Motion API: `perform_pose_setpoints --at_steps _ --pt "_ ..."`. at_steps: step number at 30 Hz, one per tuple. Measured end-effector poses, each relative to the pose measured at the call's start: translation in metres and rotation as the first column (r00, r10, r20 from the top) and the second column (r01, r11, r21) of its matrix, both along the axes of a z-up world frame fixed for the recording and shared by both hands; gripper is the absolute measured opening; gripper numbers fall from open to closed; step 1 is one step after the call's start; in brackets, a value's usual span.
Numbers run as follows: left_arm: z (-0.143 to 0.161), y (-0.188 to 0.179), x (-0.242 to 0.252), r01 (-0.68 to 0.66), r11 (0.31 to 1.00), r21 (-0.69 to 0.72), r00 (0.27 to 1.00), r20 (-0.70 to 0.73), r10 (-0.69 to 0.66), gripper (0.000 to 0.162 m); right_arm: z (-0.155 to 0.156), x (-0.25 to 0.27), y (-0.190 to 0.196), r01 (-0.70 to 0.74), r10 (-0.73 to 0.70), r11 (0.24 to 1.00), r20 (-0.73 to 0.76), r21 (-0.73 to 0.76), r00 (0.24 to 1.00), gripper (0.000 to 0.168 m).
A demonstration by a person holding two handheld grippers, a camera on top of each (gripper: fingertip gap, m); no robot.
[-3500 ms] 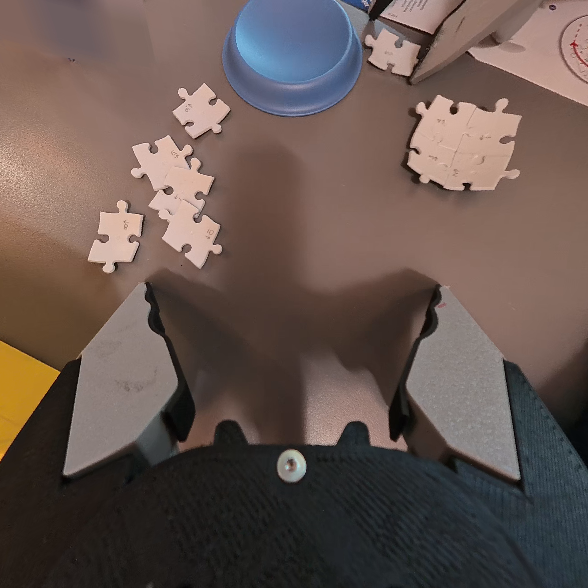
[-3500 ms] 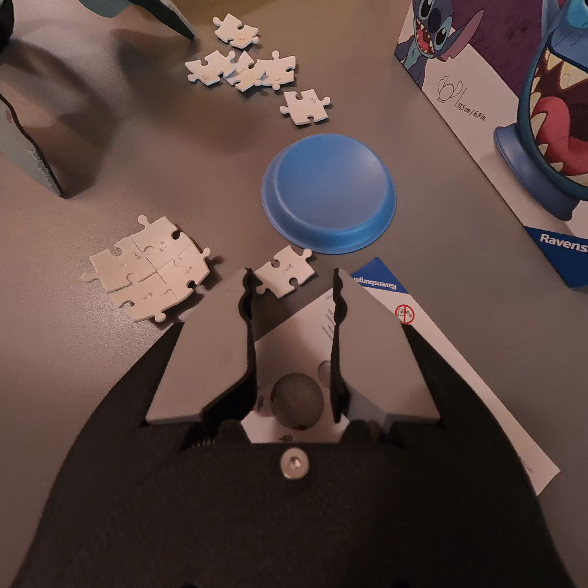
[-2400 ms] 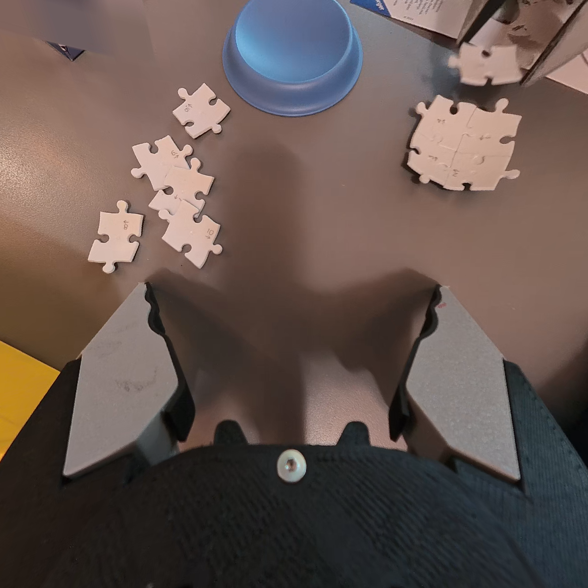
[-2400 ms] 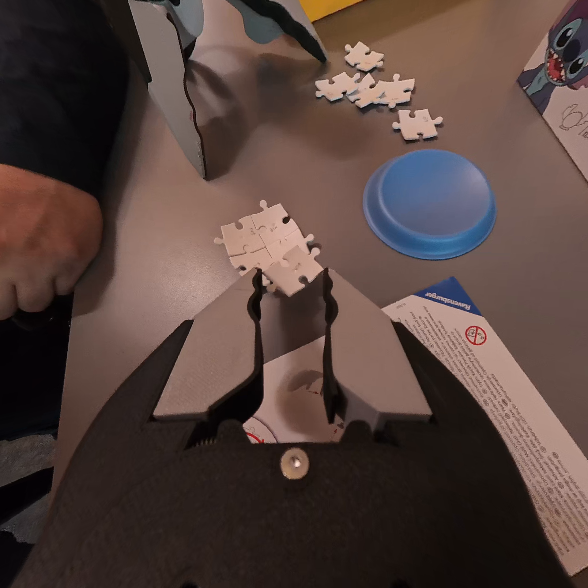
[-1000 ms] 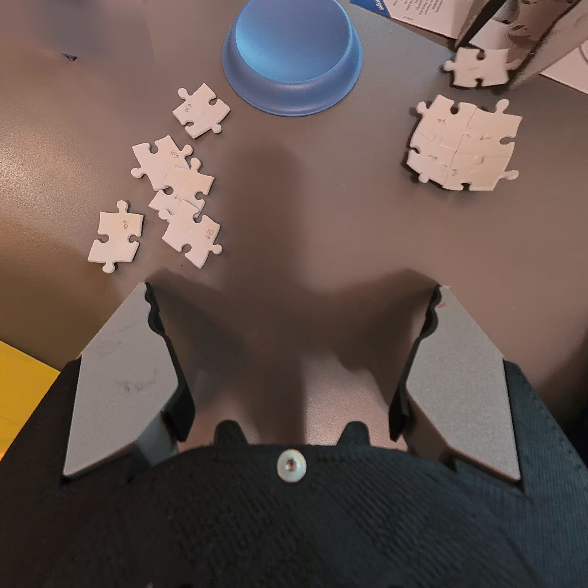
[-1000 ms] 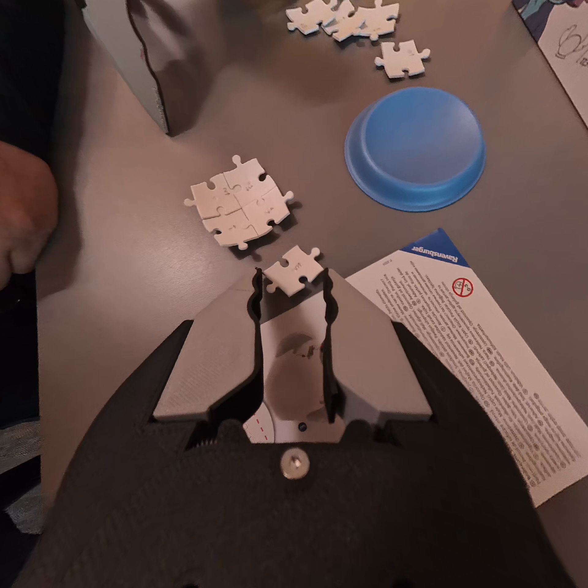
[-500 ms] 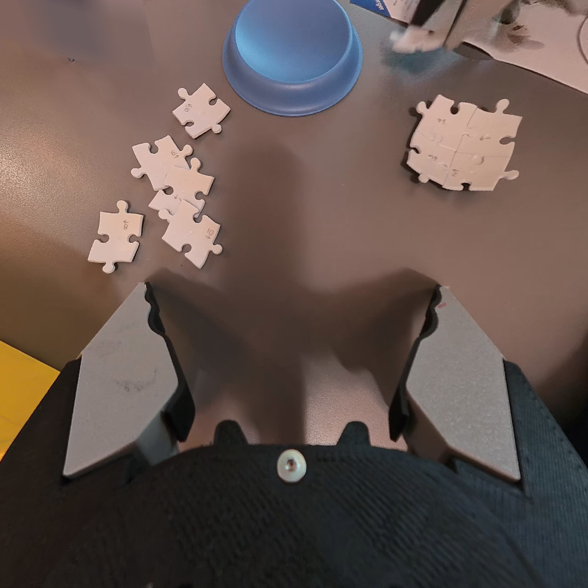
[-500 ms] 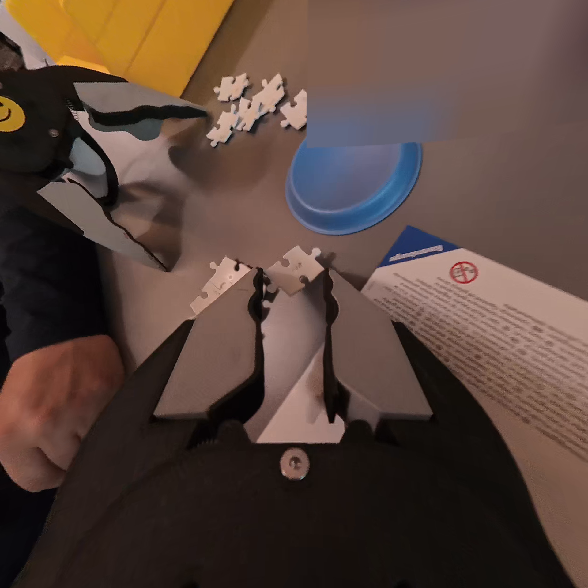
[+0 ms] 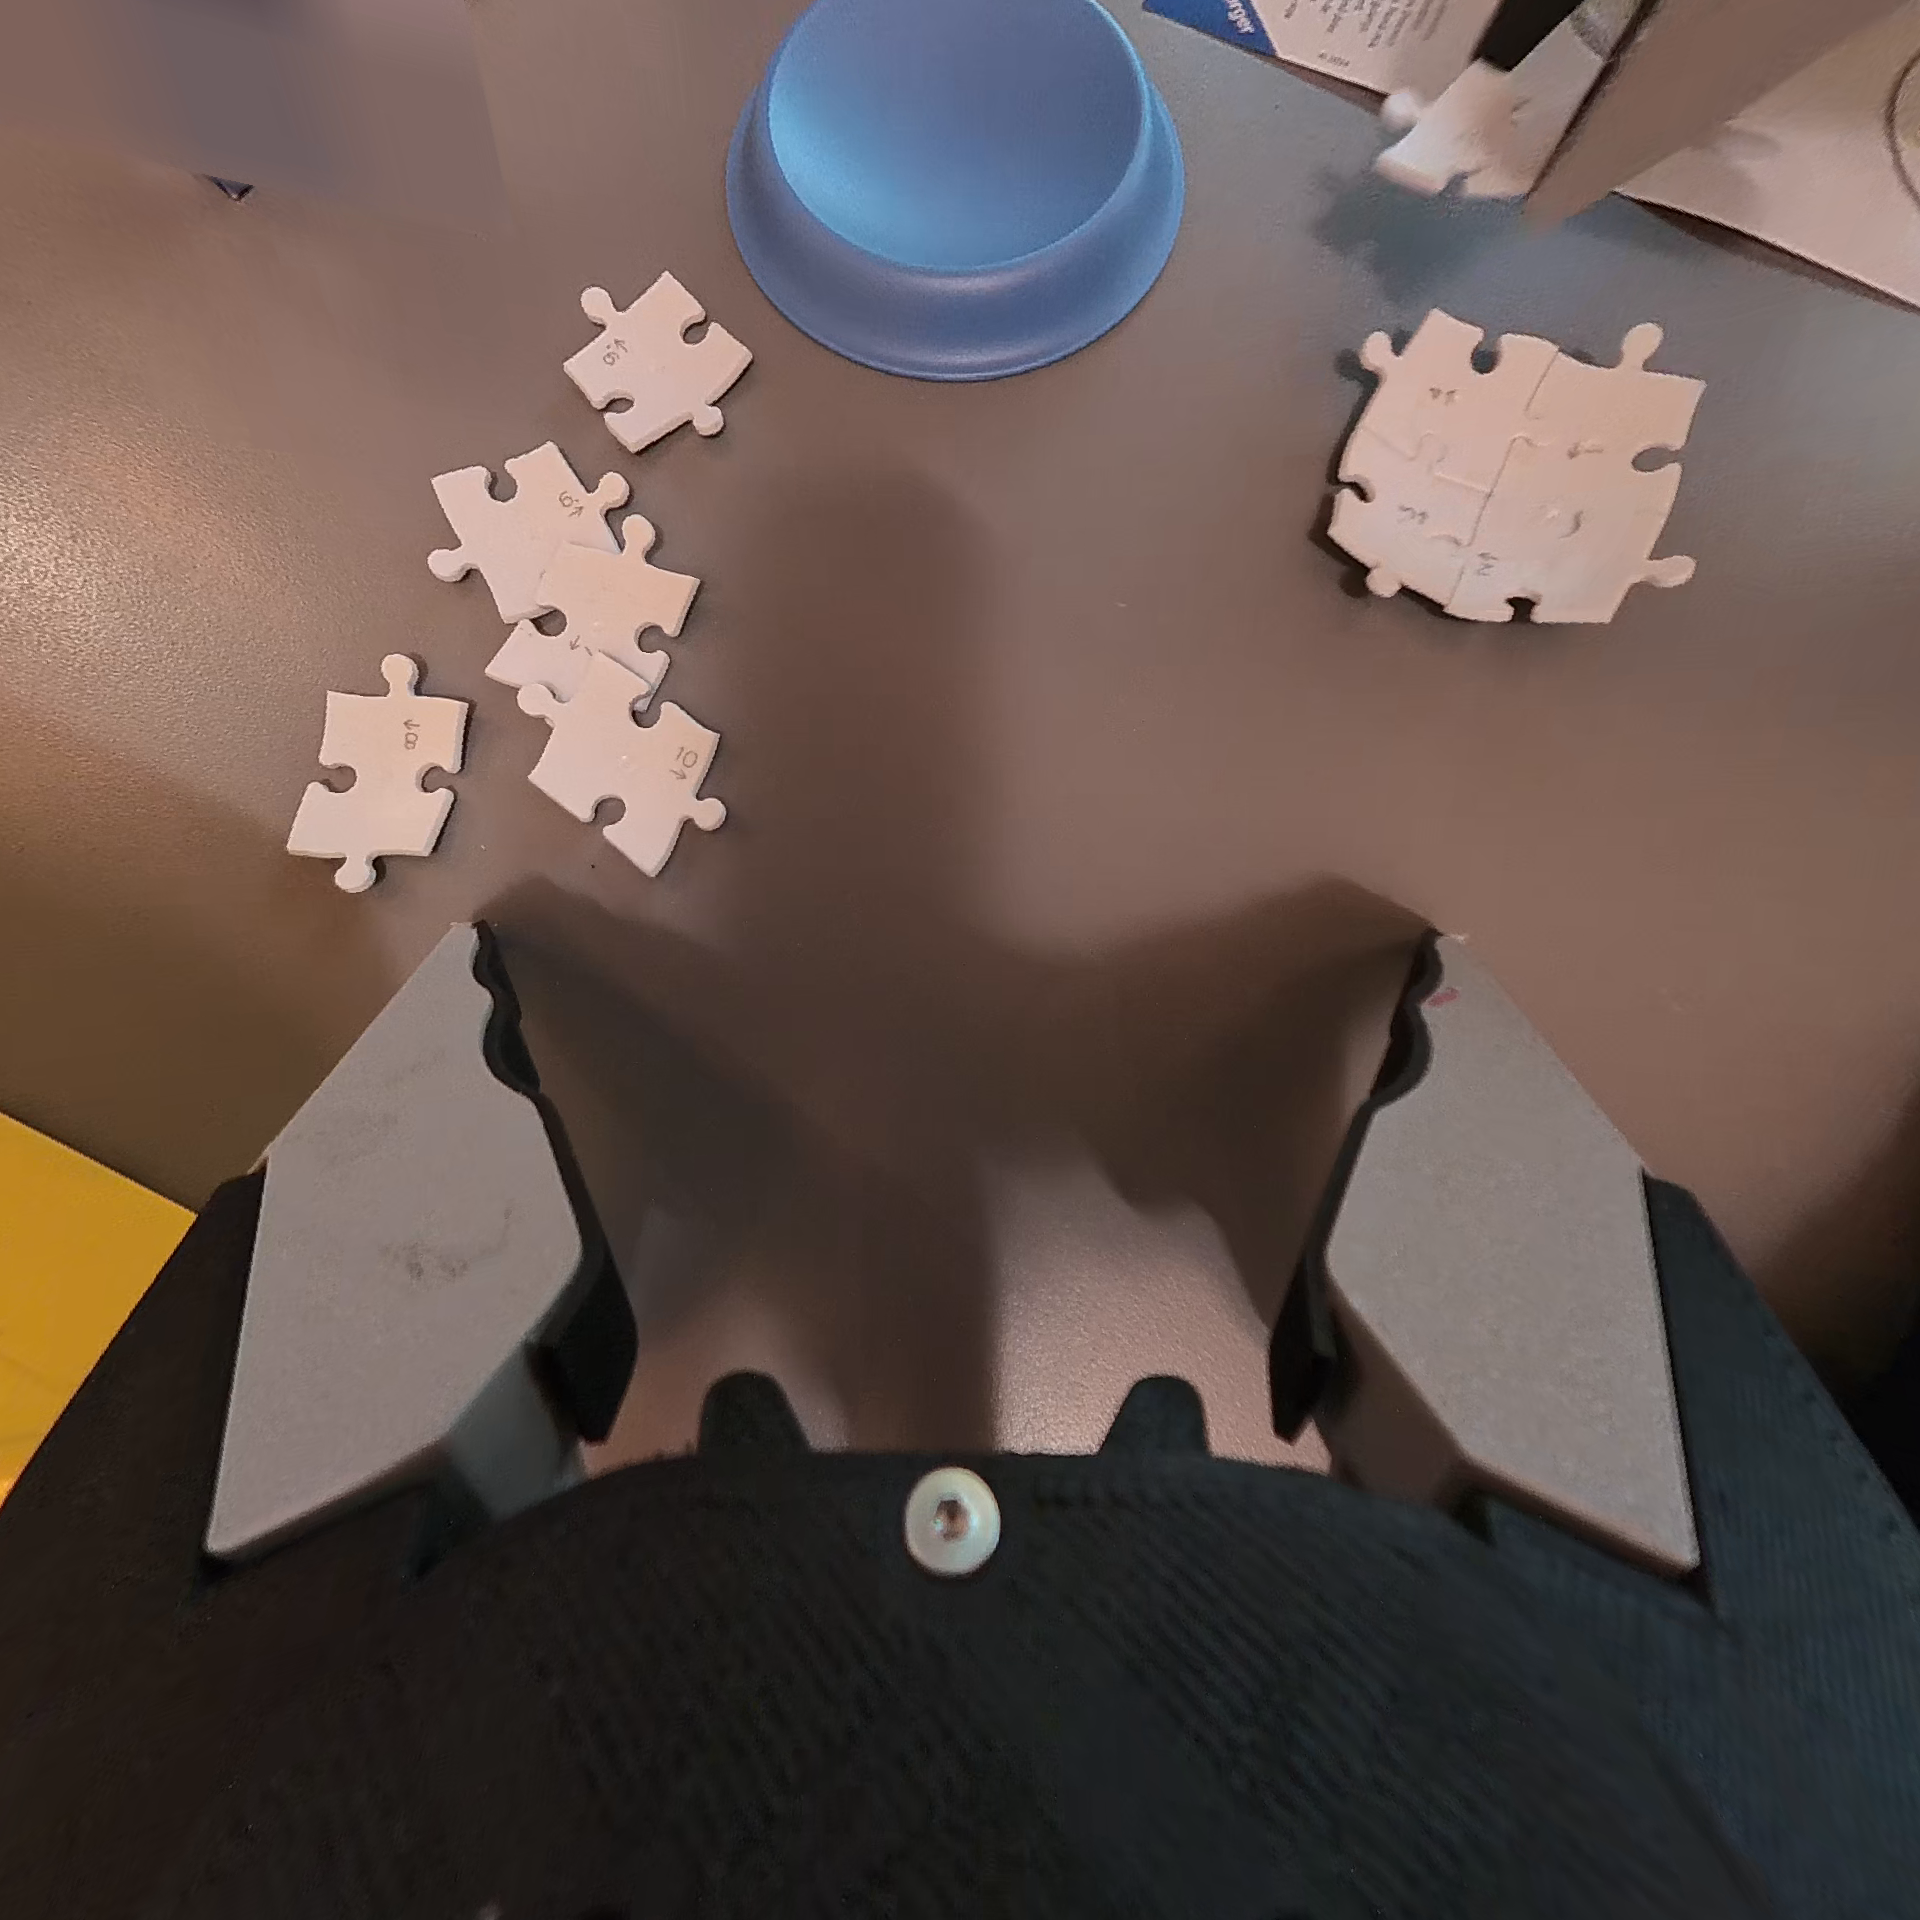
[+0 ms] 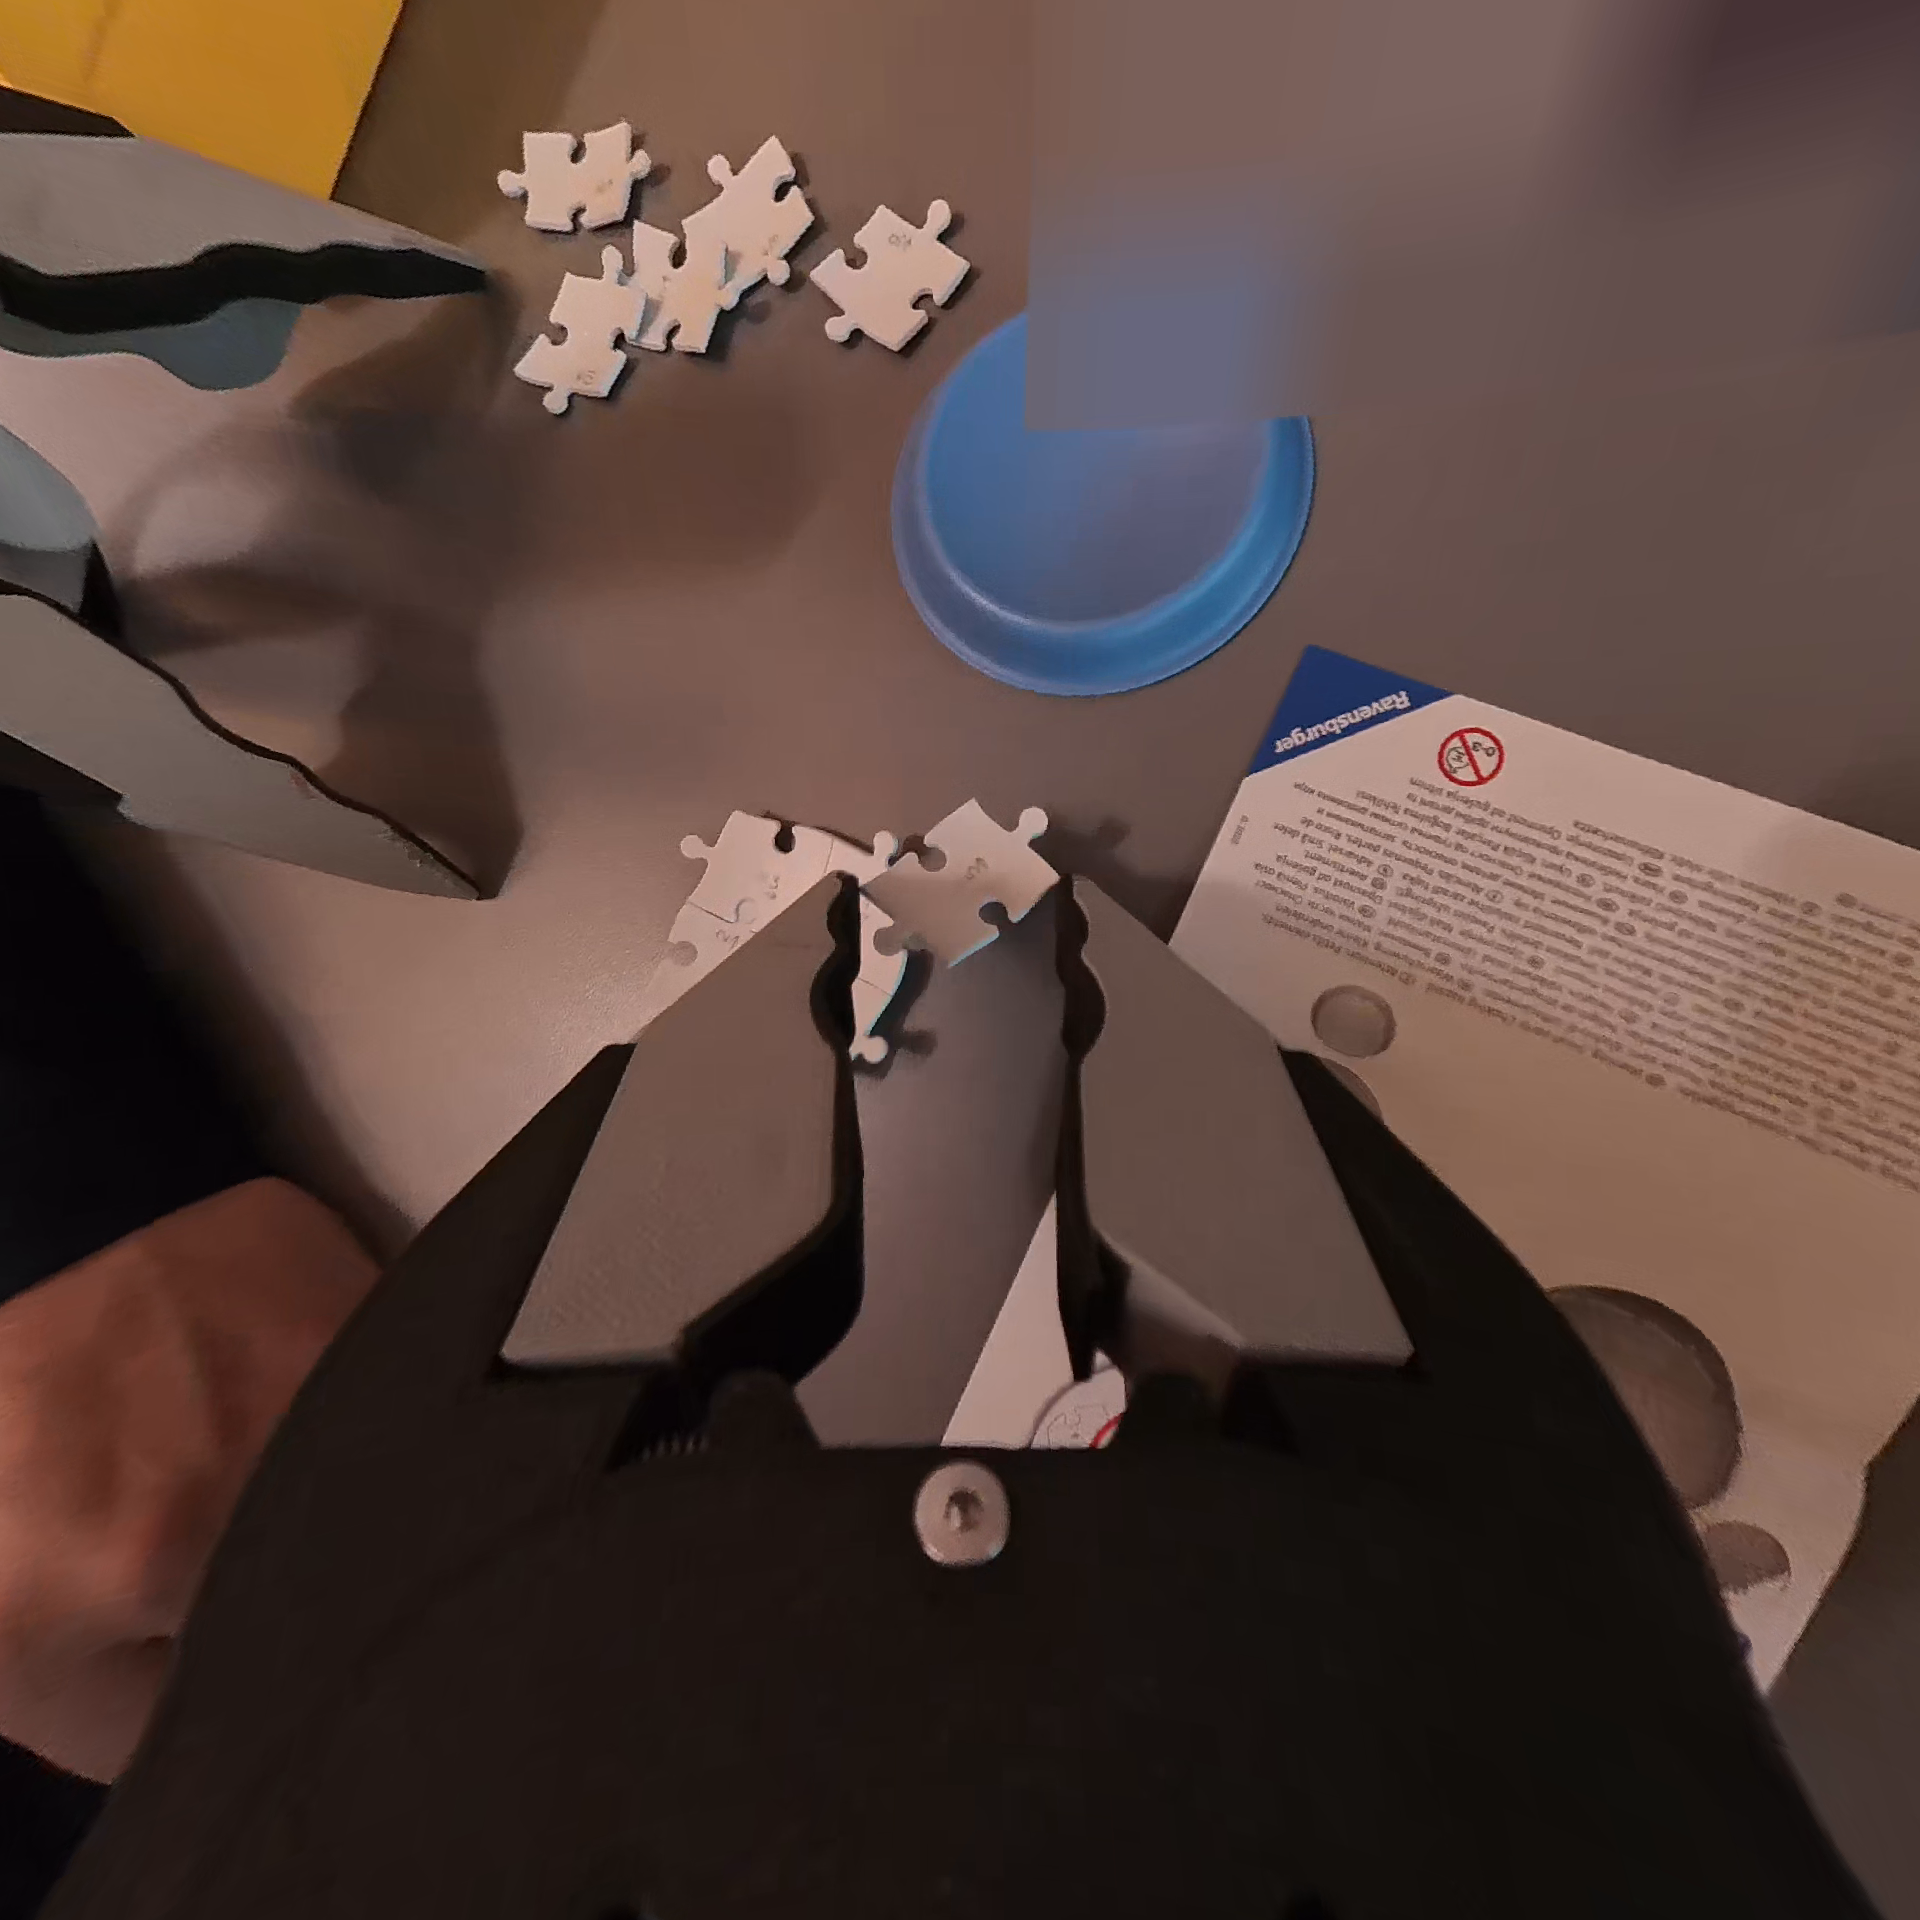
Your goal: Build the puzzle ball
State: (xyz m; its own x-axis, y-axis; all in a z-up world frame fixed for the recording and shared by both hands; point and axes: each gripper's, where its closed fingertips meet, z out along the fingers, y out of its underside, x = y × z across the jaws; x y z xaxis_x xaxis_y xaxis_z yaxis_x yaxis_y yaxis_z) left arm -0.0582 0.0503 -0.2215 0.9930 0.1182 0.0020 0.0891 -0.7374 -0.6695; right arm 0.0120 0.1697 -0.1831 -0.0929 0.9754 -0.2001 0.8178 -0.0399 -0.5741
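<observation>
The right gripper has its two fingers drawn in close, and they pinch one white puzzle piece at the tips. The piece sticks out in front of the fingers and looks to be up off the counter. Its flat side faces up, with knobs poking out ahead and to the side.

Just beside it, to the left and a little lower, lies the joined patch of four white pieces. From the right wrist view the left finger hides most of that patch, so I cannot tell if the held piece touches it. From the left wrist view the held piece is blurry and sits apart from the patch, farther away and nearer the paper sheet. So I think the piece must go toward the patch and then down, with a knob lined up to a hole in the patch's edge.

The right gripper is the near one for this job. It leans forward over the counter, tips pointing at the blue bowl-shaped stand beyond.

The left gripper is wide open and holds nothing. It hangs back, pointing across the counter at the stand, and the patch is ahead of it to its right. The loose white pieces lie in a small pile ahead on its left, some lying on top of others. A person's hand shows low at the left.
</observation>
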Motion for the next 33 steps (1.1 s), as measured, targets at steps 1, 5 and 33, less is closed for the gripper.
perform_pose_setpoints --at_steps 1,5,33 --pt "0.0 0.0 0.0 0.0 1.0 0.0 1.0 0.0 0.0 0.159 0.002 0.002 0.0 0.002 -0.002 1.0 -0.002 0.008 1.0 0.035" --pt "0.0 0.0 0.0 0.0 1.0 0.0 1.0 0.0 0.0 0.159 0.008 0.006 -0.002 0.002 -0.002 1.0 -0.007 0.009 1.0 0.035" --pt "0.0 0.0 0.0 0.0 1.0 0.0 1.0 0.0 0.0 0.159 -0.013 0.009 0.008 0.059 -0.054 0.995 0.071 -0.076 0.996 0.038"
